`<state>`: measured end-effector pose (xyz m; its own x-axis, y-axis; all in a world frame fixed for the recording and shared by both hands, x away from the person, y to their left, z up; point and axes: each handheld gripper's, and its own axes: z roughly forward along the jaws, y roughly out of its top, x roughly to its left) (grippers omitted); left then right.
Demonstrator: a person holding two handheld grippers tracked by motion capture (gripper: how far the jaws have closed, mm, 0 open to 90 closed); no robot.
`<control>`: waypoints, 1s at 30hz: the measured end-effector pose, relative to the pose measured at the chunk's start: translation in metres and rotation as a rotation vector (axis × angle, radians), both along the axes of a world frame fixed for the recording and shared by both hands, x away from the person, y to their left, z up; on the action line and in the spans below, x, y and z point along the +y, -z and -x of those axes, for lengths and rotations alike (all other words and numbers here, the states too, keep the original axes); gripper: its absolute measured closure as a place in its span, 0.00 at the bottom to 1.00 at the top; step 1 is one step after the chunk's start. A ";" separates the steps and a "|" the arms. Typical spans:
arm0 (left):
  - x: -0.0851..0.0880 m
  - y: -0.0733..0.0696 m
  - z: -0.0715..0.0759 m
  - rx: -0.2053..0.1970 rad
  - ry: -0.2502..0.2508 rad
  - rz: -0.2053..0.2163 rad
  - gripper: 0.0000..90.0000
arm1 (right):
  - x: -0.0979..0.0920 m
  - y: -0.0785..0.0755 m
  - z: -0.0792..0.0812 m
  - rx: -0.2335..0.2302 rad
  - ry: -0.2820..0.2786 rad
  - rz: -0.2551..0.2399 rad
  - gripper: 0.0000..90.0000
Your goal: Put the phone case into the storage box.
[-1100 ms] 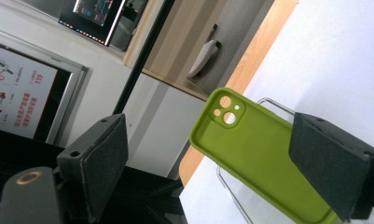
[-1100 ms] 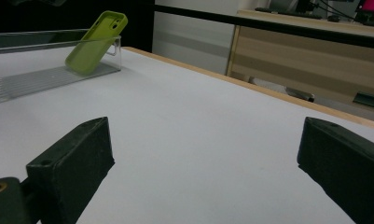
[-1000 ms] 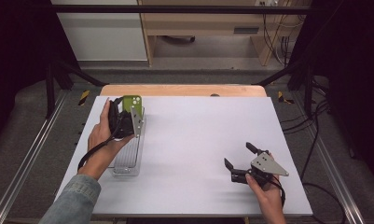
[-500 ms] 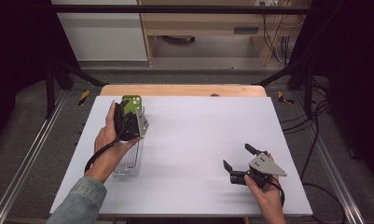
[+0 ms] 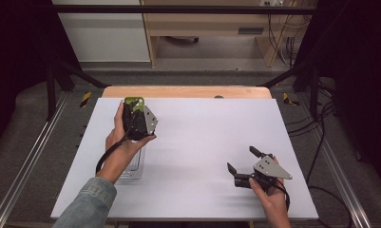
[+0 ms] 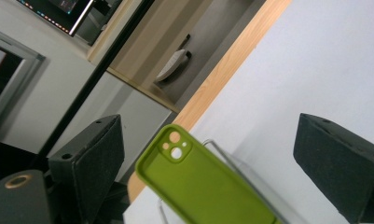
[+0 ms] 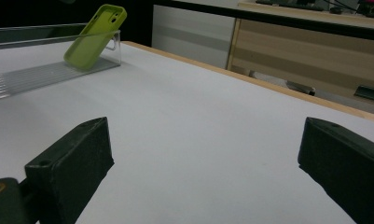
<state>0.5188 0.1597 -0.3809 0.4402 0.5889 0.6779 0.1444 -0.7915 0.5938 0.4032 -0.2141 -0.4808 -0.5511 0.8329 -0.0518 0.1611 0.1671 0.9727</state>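
Note:
A lime-green phone case [image 5: 133, 101] leans upright against the far end wall of a clear plastic tray [image 5: 132, 165] at the table's left. My left gripper [image 5: 135, 114] hovers just behind the case, its jaws spread wide. In the left gripper view the case [image 6: 201, 182] stands between the two black pads [image 6: 93, 163], touching neither. My right gripper [image 5: 243, 160] is held low over the table's front right, open and with nothing in it. From the right gripper view the case [image 7: 93, 37] and the tray [image 7: 35, 74] are far off at the upper left, beyond the gripper [image 7: 208, 140].
The white tabletop [image 5: 207, 137] has a wooden strip [image 5: 188, 91] along its far edge. Metal rails [image 5: 31, 156] and cables [image 5: 321, 142] run along the floor on both sides. A wooden cabinet [image 5: 212, 23] stands beyond the table.
My left gripper has shifted slightly right and turned over the tray, staying close behind the green case. The right gripper has hardly moved.

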 end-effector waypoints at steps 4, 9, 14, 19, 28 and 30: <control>-0.006 -0.002 -0.001 0.018 0.009 0.034 0.08 | 0.002 0.001 0.000 0.005 0.000 0.007 0.04; -0.014 -0.003 -0.005 0.064 0.007 0.083 0.08 | 0.004 0.003 -0.001 0.010 -0.009 0.021 0.04; -0.022 -0.002 -0.007 0.087 0.012 0.116 0.08 | 0.006 0.003 0.000 0.011 -0.015 0.029 0.04; -0.027 -0.004 -0.004 0.110 0.021 0.153 0.06 | 0.005 0.003 -0.001 0.012 -0.013 0.026 0.03; -0.028 -0.011 0.002 0.129 0.042 0.247 0.06 | 0.005 0.003 -0.001 0.010 -0.013 0.027 0.03; -0.028 -0.011 0.005 0.139 0.043 0.277 0.05 | 0.005 0.003 -0.001 0.010 -0.013 0.025 0.03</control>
